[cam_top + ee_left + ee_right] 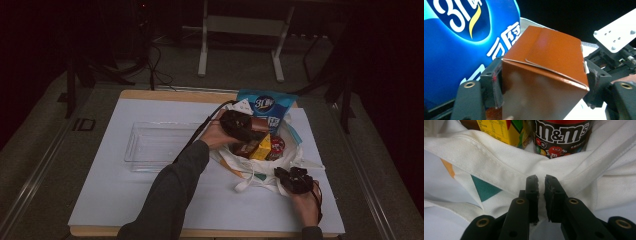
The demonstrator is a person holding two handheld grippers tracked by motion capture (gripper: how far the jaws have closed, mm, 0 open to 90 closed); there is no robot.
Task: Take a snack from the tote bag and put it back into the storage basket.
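Left gripper point(248, 127) spread wide, its pads clamped on both sides of a brown carton point(544, 75), held above the white tote bag point(260, 167) on the worktop point(125, 195), blue snack bag point(461, 37) just behind, right gripper point(541, 188) pinched nearly closed on the tote's near rim, beside an M&M's pack point(561, 135) and yellow box point(501, 131) inside.

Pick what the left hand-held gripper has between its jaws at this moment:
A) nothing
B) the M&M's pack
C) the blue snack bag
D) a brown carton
D: in the left gripper view the left hand-held gripper has its jaws pressed on both sides of the brown carton, with the blue snack bag behind it.
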